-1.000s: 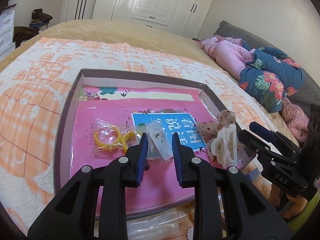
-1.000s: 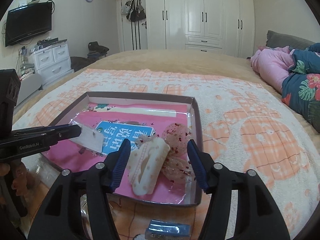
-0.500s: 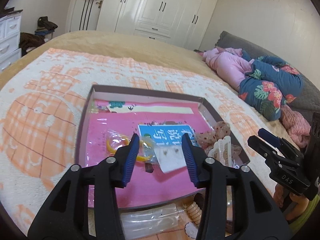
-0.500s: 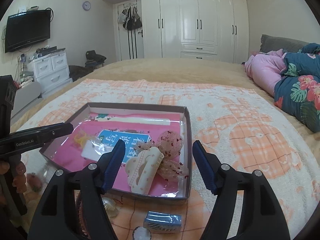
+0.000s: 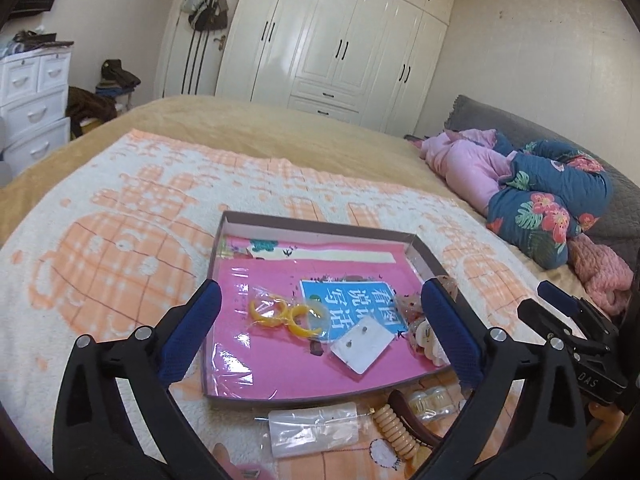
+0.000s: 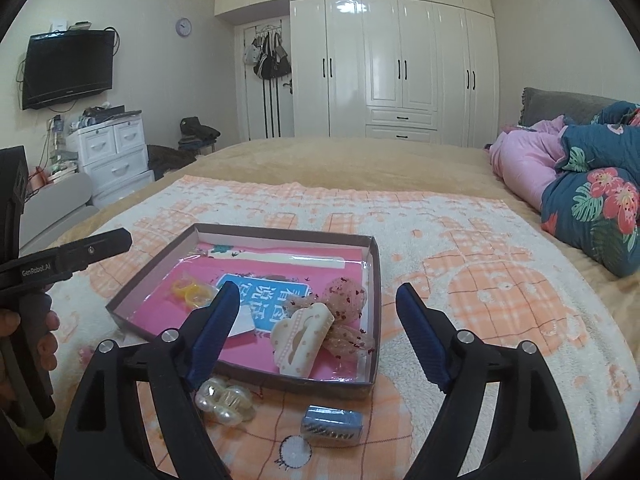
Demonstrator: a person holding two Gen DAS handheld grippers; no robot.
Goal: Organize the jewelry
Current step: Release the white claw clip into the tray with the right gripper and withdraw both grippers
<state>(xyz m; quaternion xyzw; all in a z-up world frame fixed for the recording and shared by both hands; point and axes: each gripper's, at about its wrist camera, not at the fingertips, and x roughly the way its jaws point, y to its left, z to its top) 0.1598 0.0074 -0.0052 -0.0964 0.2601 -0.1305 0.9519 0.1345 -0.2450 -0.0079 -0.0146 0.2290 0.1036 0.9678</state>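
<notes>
Released a second earlier, the earring card (image 5: 362, 343) lay flat in the tray (image 5: 316, 229), just beside the yellow rings (image 5: 286, 314); both tongs had drawn back. The left gripper (image 5: 320, 332) and right gripper (image 6: 318, 332) hung above the bed with jaws spread wide, grasping nothing. The card's long axis ran diagonally, from near left to far right in the left view. Loose pieces outside the tray, a pearl clip (image 6: 223, 400) and a spiral hair tie (image 5: 394, 432), risked being knocked by a low pass across the soft blanket (image 6: 500, 272).
</notes>
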